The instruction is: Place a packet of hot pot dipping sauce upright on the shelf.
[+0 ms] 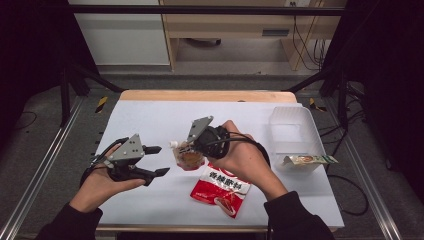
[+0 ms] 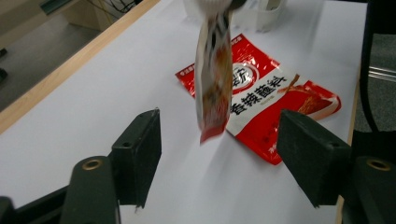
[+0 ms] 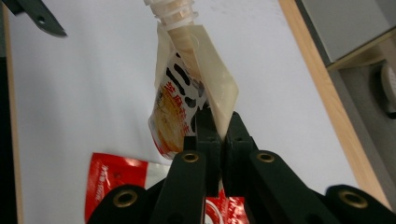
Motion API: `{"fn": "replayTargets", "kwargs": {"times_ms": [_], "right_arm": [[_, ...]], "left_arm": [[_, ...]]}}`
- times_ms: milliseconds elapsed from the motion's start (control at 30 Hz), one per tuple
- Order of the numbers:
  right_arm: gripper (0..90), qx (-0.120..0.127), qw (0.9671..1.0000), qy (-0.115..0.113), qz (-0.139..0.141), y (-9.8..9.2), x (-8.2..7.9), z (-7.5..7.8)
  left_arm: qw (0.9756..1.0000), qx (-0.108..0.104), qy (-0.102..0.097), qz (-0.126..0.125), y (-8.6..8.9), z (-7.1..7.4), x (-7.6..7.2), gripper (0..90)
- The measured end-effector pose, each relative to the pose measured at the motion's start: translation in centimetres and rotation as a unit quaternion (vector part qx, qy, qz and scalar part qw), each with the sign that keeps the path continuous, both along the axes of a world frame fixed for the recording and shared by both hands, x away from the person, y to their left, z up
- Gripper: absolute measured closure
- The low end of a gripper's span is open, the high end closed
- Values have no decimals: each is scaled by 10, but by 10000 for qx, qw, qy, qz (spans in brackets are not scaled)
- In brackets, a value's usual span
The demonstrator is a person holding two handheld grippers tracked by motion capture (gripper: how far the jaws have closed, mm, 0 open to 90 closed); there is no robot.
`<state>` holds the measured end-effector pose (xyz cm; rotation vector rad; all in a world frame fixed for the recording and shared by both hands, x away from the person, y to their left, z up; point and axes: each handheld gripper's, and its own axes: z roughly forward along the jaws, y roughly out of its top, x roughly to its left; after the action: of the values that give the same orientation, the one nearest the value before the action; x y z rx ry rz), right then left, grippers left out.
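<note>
At centre frame of the high view, we hold the spouted pouch (image 1: 189, 157) in the right gripper (image 1: 192, 146), just above the white table (image 1: 150, 120). In the right gripper view the jaws are pressed together on one edge of the pouch (image 3: 184, 105), and its long axis runs away from the jaws toward the top of the frame, ending in the white spout (image 3: 170, 11). We keep the left gripper (image 1: 159, 161) at lower left of the high view with its jaws apart and nothing between them. From that gripper, the pouch lies toward the right of the frame, near but not touching. In the left gripper view the pouch (image 2: 214, 74) hangs ahead of the open jaws, roughly midway between them. We judge that the right hand is the nearer one and carries the pouch alone. A red sachet (image 1: 222, 189) lies flat below the pouch; a clear bin (image 1: 292, 132) stands at right with a green packet (image 1: 307, 160) across its near rim.
</note>
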<state>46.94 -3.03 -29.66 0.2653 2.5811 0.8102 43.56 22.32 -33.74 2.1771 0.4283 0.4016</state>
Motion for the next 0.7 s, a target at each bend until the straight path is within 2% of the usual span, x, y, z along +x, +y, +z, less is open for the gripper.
{"fn": "replayTargets", "kwargs": {"times_ms": [167,267,700], "right_arm": [[882,-71,9998,-162,-108,-18,2,10],[882,-118,9995,-253,-165,-29,2,15],[882,-55,9974,-533,-475,-73,2,35]], "left_arm": [[9998,-110,110,141,9,-11,0,267],[9994,-130,150,273,16,-23,-1,237],[9988,-115,258,412,23,-48,-8,197]]}}
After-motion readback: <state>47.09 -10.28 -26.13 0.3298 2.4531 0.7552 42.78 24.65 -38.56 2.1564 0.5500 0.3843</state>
